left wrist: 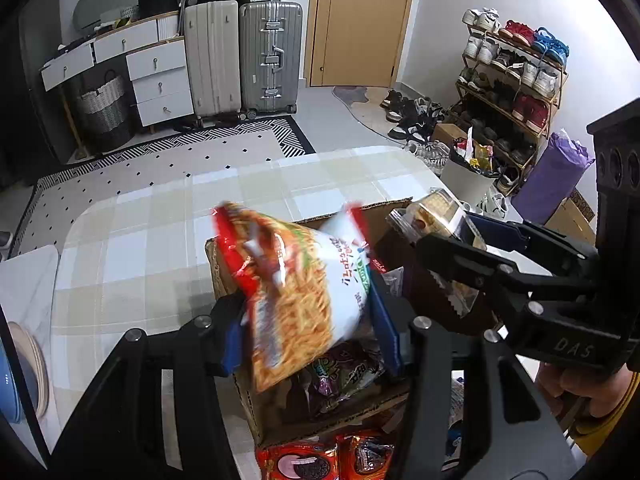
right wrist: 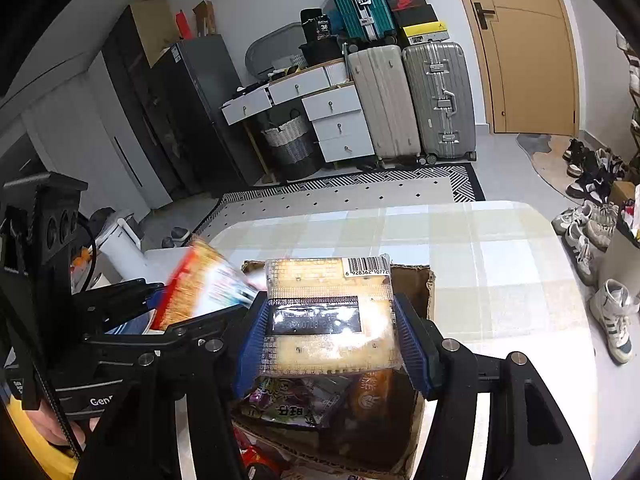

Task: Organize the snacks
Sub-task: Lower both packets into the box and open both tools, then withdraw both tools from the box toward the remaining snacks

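Gripping crinkly foil chip bag [left wrist: 296, 292] & clear-wrapped cracker pack [right wrist: 328, 316] over cardboard box [right wrist: 420, 292].

The noodle bag [left wrist: 296, 292] is motion-blurred.

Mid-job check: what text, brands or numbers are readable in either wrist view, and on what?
"DAS": right gripper body, left wrist view.
"Gen", cut off: left gripper body, right wrist view.
"6 928362 10772", last digits cut off: barcode on the clear cracker pack.
"36": black box on the dresser.
Noodle bag print: blurred.
Snack packets in the cardboard box: not legible.
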Tool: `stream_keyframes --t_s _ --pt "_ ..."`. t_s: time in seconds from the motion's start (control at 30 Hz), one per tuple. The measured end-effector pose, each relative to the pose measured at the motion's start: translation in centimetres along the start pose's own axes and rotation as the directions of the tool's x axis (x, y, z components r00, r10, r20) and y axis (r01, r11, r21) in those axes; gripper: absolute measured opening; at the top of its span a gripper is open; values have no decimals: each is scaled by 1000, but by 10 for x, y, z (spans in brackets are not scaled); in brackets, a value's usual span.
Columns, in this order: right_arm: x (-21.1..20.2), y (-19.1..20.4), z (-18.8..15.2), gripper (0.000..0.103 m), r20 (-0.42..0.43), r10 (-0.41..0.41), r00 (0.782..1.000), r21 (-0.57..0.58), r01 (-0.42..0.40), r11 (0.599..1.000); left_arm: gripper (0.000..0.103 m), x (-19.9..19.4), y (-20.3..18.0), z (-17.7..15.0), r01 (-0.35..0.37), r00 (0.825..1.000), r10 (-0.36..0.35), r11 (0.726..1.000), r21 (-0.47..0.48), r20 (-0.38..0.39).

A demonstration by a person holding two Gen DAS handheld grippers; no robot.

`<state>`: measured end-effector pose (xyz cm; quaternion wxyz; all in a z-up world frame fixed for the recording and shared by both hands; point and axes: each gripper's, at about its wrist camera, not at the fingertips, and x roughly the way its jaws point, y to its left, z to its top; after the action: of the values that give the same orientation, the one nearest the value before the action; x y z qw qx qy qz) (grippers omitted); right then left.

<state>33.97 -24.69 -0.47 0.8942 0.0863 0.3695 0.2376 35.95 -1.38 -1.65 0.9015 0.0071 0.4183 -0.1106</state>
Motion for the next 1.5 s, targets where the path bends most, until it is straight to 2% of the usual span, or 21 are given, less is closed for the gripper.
stream_keyframes --t_s 0.33,0.53,0.67,0.83,1.0,1.27,1.5 --pt "5 2 -5 60 -18 2 1000 -4 -2 1000 50 -7 1 -5 -7 1000 7 1000 2 18" --pt "17 1 -9 62 -74 3 997 5 -2 1000 50 -18 3 -16 -13 1000 13 1000 -11 20" --pt "20 0 -13 67 -93 -9 996 20 11 1000 50 -18 5 -20 -12 1000 12 1000 -17 8" --pt "13 -1 -13 67 -78 -12 997 21 13 1000 50 -25 3 -22 -16 1000 16 1000 -18 13" --pt "-11 8 -9 70 -16 -2 1000 7 2 1000 51 -40 1 -22 -11 999 12 1000 -28 34" --pt "-49 23 -5 70 38 -13 999 -21 14 1000 51 -84 -15 -26 -15 997 16 1000 -19 80" --pt "-91 40 -5 70 92 5 996 -53 0 999 56 -135 -25 -31 -6 990 8 1000 -13 139"
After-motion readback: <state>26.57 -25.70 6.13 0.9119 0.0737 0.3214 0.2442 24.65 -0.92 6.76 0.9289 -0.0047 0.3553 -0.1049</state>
